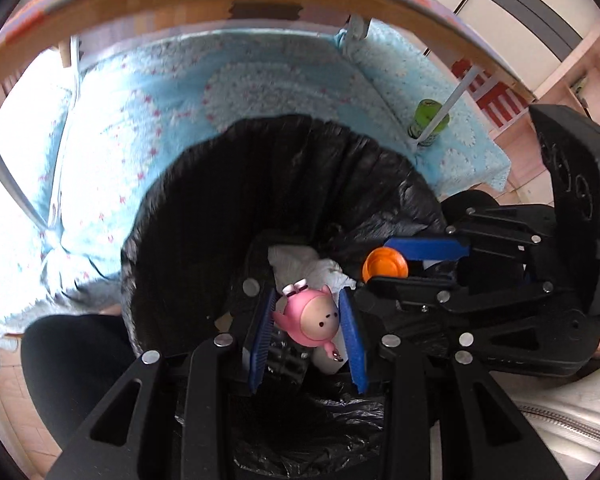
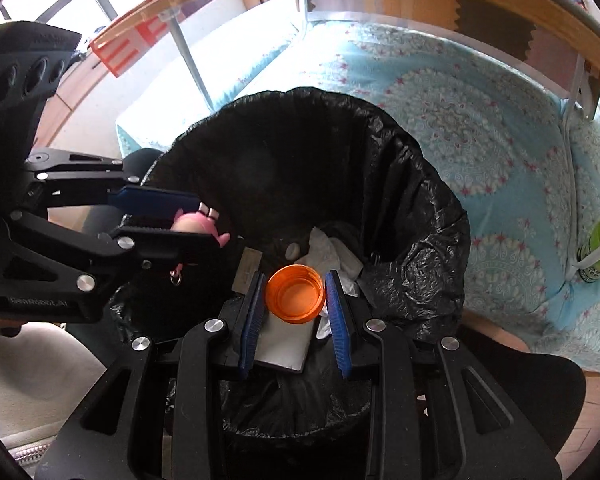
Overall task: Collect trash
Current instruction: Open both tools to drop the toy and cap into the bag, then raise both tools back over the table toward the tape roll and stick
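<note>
bin liner (image 2: 416, 216): glossy crinkled plastic | cap (image 2: 296, 294): smooth plastic | table edge (image 1: 140, 12): wood

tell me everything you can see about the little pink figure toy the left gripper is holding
The small pink figure toy looks like glossy plastic: a pink hood around a round beige face with two black dot eyes, white-tipped ears, stubby pink limbs and a small metal ring dangling below. It lies tilted, head toward the bin, pinched between the blue pads of the left gripper, over the open black-lined trash bin. Nothing else touches it.
</note>
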